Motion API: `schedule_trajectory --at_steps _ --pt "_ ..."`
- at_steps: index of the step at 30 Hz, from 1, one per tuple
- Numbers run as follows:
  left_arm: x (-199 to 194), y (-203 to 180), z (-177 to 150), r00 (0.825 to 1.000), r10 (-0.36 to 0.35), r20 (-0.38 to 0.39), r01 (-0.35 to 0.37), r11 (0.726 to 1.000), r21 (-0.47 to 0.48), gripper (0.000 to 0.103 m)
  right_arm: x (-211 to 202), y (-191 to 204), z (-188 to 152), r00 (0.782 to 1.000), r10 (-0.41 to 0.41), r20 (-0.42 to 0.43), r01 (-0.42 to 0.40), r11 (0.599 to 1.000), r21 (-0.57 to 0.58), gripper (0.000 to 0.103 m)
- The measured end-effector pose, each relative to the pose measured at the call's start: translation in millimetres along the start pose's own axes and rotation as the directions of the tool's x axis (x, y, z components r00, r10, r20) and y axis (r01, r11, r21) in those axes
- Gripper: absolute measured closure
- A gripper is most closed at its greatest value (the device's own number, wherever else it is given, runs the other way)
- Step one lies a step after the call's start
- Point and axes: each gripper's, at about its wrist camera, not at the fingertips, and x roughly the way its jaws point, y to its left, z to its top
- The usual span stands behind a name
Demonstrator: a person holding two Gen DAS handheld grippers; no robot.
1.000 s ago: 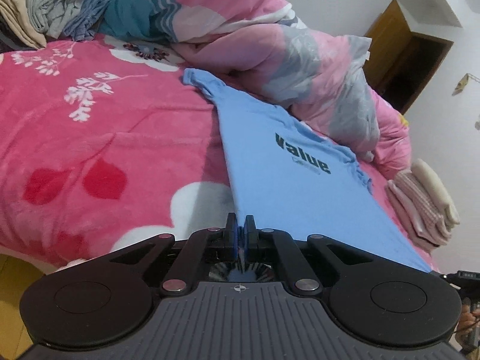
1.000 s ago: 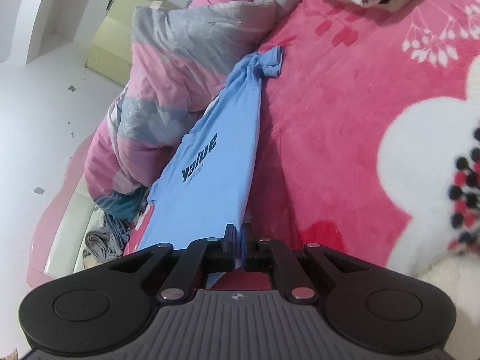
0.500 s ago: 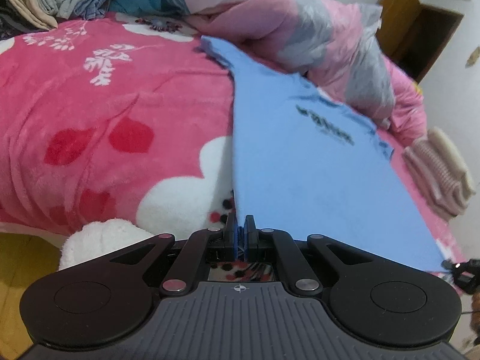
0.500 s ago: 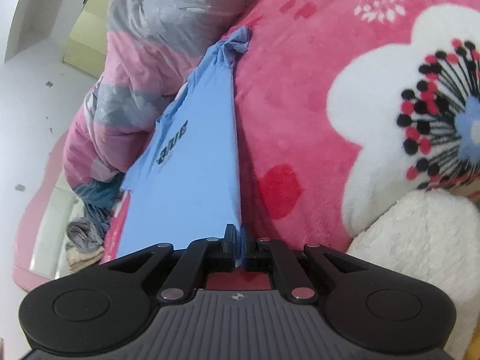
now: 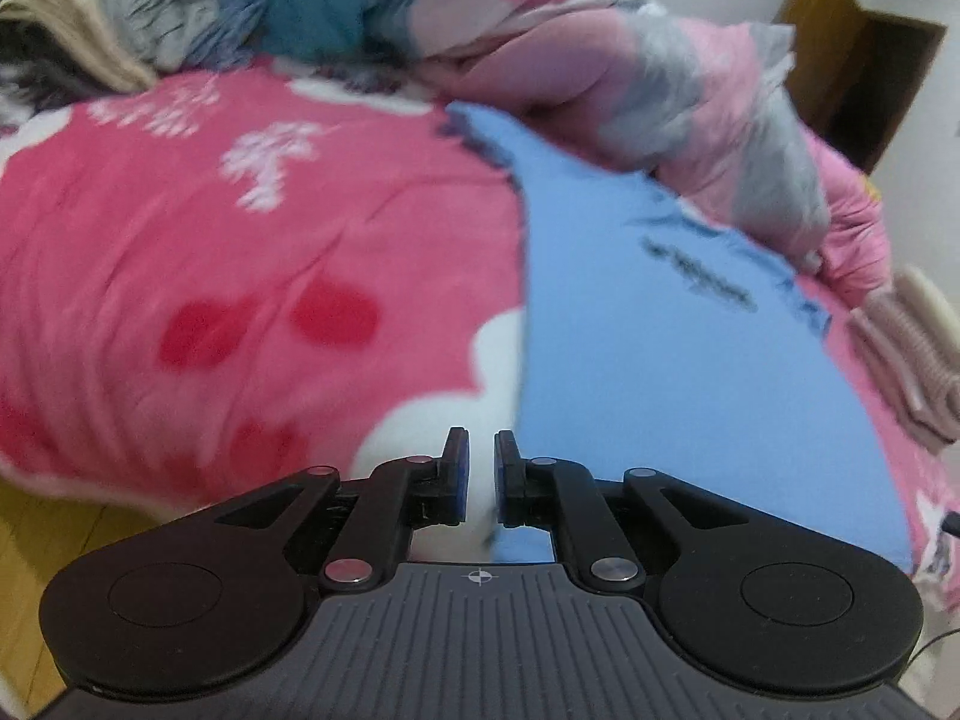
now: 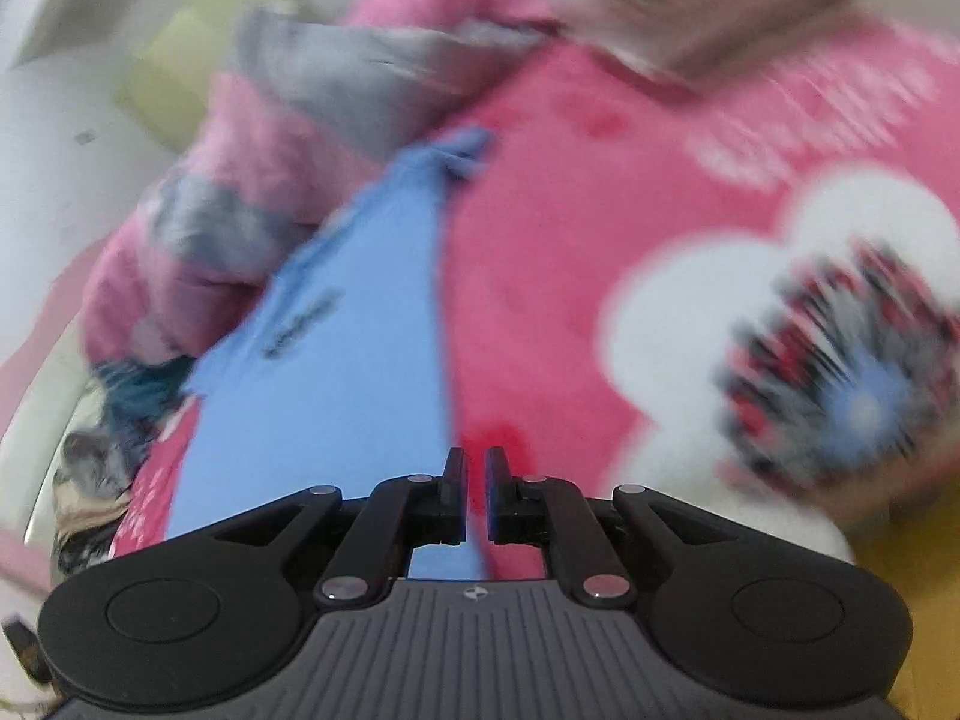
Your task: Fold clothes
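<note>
A light blue T-shirt [image 5: 648, 360] with dark lettering lies spread flat on the pink flowered blanket [image 5: 240, 276]. In the left wrist view its near corner sits just under the right finger of my left gripper [image 5: 480, 468]. That gripper's jaws are opening, and only white blanket shows through the narrow gap. In the right wrist view the same T-shirt [image 6: 336, 396] runs away to the left of my right gripper [image 6: 476, 480]. Its jaws are opening too, with the shirt's edge low behind the gap and no cloth pinched. Both views are blurred.
A bunched pink and grey duvet [image 5: 660, 84] lies along the shirt's far side. Loose clothes [image 5: 132, 30] are heaped at the far left, and a folded stack [image 5: 912, 348] sits at the right. A wooden door [image 5: 864, 48] and yellow floor [image 5: 36, 534] border the bed.
Both grippers held the shirt's near edge pinched shut; now each shows a gap and the shirt lies flat on the blanket. Both cameras have swung, blurring the views.
</note>
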Motion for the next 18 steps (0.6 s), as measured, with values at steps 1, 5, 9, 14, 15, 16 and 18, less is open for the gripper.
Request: schedule_trajectory --at_steps 1,5,9,14,15,16,18 --pt "5.7 -5.9 4.8 1.0 -0.02 0.002 0.02 1.0 0.007 0.096 8.2 10.5 2.4 1.0 0.03 -0.003 -0.03 0.999 -0.034 0.096" --pt "33.4 -25.6 26.8 0.997 -0.081 -0.002 0.081 0.996 0.037 0.096 54.9 58.4 3.2 0.994 0.102 -0.045 -0.11 0.971 -0.212 0.096" --pt "64.6 -43.9 49.8 0.991 -0.13 -0.011 0.131 0.99 0.049 0.095 107.6 94.5 8.5 0.984 0.162 -0.078 -0.178 0.935 -0.305 0.096" --pt "116.8 -71.1 58.0 0.989 -0.133 -0.063 0.138 0.987 0.087 0.095 157.6 94.8 6.1 0.982 0.125 -0.144 -0.168 0.925 -0.341 0.097" --pt "126.1 -74.9 55.1 0.991 -0.116 -0.071 0.123 0.987 0.103 0.095 163.0 83.3 3.4 0.986 0.061 -0.157 -0.113 0.93 -0.349 0.098" --pt "132.6 -76.1 50.1 0.994 -0.082 -0.073 0.09 0.988 0.123 0.095 159.0 68.6 4.5 0.986 0.061 -0.153 -0.108 0.941 -0.322 0.103" --pt "136.2 -69.5 42.2 0.995 -0.08 -0.057 0.087 0.989 0.117 0.095 140.2 35.0 8.9 0.989 0.072 -0.131 -0.102 0.966 -0.236 0.103"
